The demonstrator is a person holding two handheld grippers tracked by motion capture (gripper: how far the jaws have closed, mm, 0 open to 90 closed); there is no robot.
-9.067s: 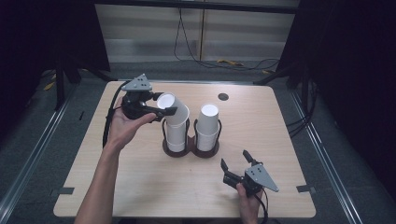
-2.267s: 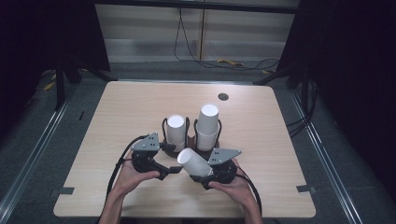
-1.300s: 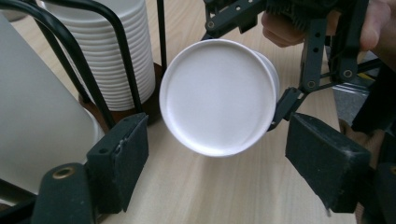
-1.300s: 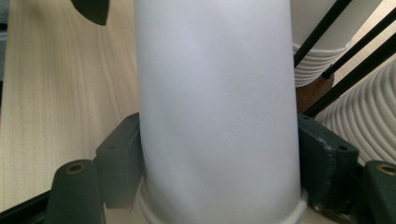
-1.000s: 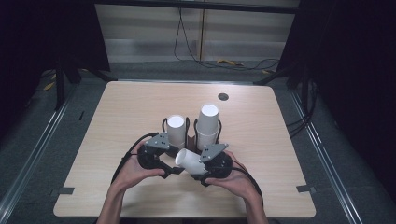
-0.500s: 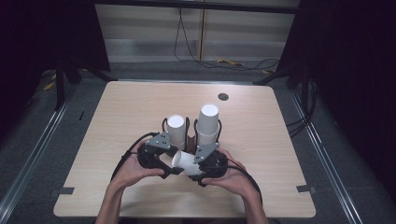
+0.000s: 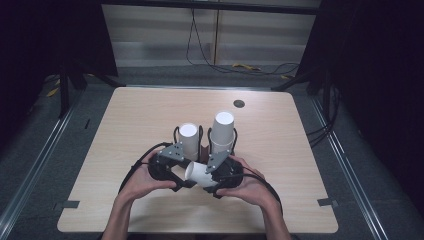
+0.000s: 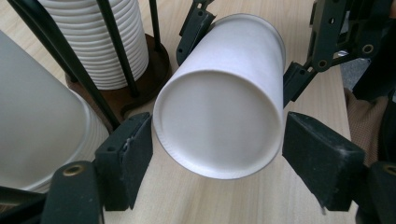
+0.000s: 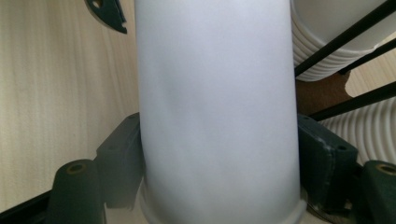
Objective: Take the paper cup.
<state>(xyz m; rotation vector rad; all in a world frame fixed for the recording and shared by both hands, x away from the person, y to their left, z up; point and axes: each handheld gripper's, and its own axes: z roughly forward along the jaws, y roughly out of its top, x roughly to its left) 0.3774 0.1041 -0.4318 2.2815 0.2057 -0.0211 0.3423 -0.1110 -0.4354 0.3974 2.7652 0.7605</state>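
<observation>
A white paper cup (image 7: 200, 173) lies on its side above the table's front middle, between both hands. My right gripper (image 7: 212, 181) is shut on it near the rim, and its pads press both sides of the cup (image 9: 217, 107). My left gripper (image 7: 186, 179) faces the cup's base (image 8: 219, 107). Its jaws have just been closing with the base between them. The pads (image 8: 130, 158) stand right at the cup's sides without squeezing it.
Two stacks of white cups stand in wire holders on brown bases just behind the hands, a shorter one (image 7: 189, 139) and a taller one (image 7: 223, 129). The wooden table (image 7: 140, 120) has a dark round grommet (image 7: 239, 103) at the back.
Since the earliest frame both hands have come to the front middle with one cup between them. Over the last second the two grippers have drawn slightly closer together around it.
</observation>
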